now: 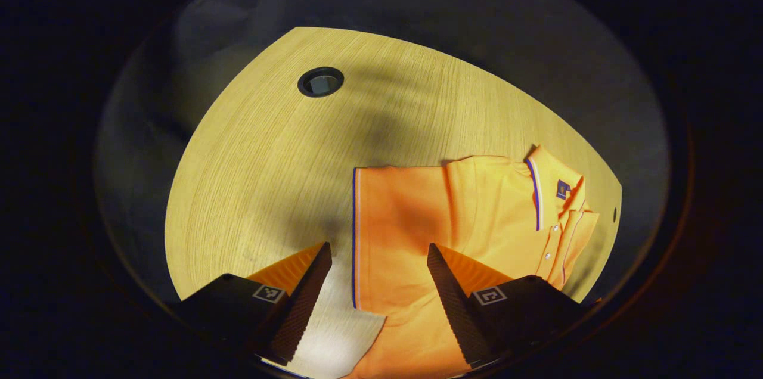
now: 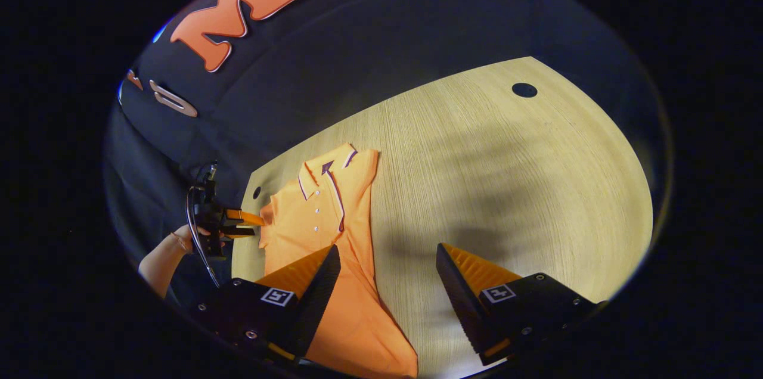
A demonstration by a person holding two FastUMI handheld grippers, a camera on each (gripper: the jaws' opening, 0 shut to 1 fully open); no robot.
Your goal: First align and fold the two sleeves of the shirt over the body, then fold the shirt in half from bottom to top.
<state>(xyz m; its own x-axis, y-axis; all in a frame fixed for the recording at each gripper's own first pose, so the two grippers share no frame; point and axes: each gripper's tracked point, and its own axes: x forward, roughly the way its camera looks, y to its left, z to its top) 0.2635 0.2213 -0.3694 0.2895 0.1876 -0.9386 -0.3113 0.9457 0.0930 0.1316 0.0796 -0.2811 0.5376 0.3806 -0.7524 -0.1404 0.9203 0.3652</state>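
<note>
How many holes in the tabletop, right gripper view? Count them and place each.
2: one hole near the table's far right, a smaller one beside the shirt's collar. The shirt may hide others.

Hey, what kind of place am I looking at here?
Probably a staged recording booth, not a home: a bare wooden table with a cable hole, black cloth behind it, and one orange polo shirt laid out.

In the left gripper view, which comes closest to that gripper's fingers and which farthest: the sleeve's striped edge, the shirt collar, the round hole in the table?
1. Sleeve's striped edge, just ahead, between the open fingers of the left gripper.
2. Shirt collar, farther off, right.
3. Round hole, farthest, upper left on the table.
</note>
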